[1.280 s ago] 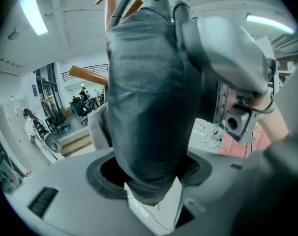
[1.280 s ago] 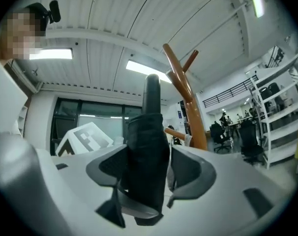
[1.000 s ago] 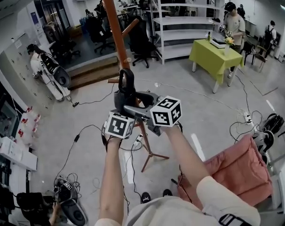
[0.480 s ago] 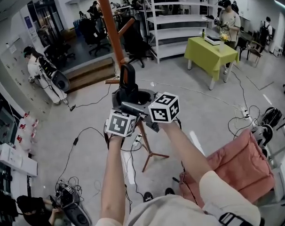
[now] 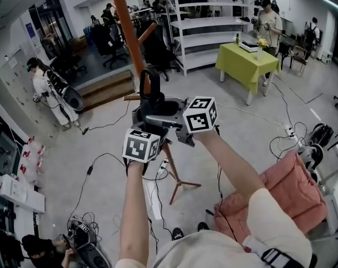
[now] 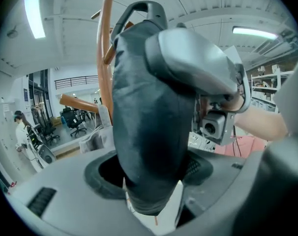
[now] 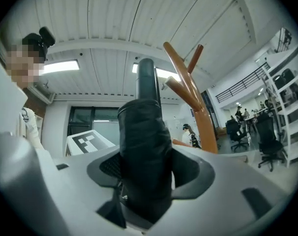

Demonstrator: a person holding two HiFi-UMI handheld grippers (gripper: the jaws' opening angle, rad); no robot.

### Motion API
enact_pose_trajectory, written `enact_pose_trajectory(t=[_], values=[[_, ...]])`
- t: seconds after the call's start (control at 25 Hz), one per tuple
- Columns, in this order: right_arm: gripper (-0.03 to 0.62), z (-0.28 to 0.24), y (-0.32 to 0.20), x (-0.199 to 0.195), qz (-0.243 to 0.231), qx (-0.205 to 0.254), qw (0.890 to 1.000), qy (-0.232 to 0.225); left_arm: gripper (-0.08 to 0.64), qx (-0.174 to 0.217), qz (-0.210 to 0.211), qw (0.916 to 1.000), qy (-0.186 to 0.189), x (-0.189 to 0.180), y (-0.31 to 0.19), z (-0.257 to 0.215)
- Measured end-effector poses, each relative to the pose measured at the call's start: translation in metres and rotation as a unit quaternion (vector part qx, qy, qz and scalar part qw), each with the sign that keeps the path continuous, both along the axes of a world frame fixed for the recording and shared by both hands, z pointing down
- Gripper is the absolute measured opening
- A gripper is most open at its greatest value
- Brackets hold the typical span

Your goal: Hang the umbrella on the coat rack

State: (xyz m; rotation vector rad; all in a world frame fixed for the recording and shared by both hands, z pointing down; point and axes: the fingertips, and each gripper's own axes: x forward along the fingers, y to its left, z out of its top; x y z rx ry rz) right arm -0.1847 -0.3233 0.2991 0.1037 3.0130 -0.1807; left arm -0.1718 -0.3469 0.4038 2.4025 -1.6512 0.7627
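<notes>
A folded black umbrella (image 5: 153,106) is held upright in the air, its loop handle (image 5: 149,81) on top, just in front of the orange-brown wooden coat rack (image 5: 128,35). My left gripper (image 5: 149,128) grips its lower part from below. Its jaws have just been opening slightly, and the dark bundle (image 6: 149,132) still fills the gap between them. My right gripper (image 5: 168,118) comes in from the right. Its jaws have just been closing and now press on the umbrella (image 7: 144,151). The rack's pole and pegs (image 7: 191,90) rise just behind it.
The rack's legs (image 5: 177,183) spread over a floor strewn with cables. Also around are a white shelving unit (image 5: 205,24), a green-clothed table (image 5: 247,66), office chairs, a pink cushion (image 5: 280,197) at the right and people standing at the room's edges.
Both grippers and the umbrella have risen a little. The umbrella's handle now overlaps the rack's pole higher up than it did a second ago.
</notes>
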Motion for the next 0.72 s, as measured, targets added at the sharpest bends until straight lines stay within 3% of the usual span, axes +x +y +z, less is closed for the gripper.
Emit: enact_pose_trajectory(t=[0.28, 0.72], values=[[0.265, -0.016, -0.008, 0.004, -0.07, -0.015, 0.997, -0.024, 0.282, 0.011, -0.001, 0.9999, -0.006, 0.002, -0.005, -0.016], [0.268, -0.017, -0.021, 0.006, -0.175, -0.028, 0.984, -0.014, 0.285, 0.016, -0.011, 0.9998, 0.008, 0.005, -0.012, -0.018]])
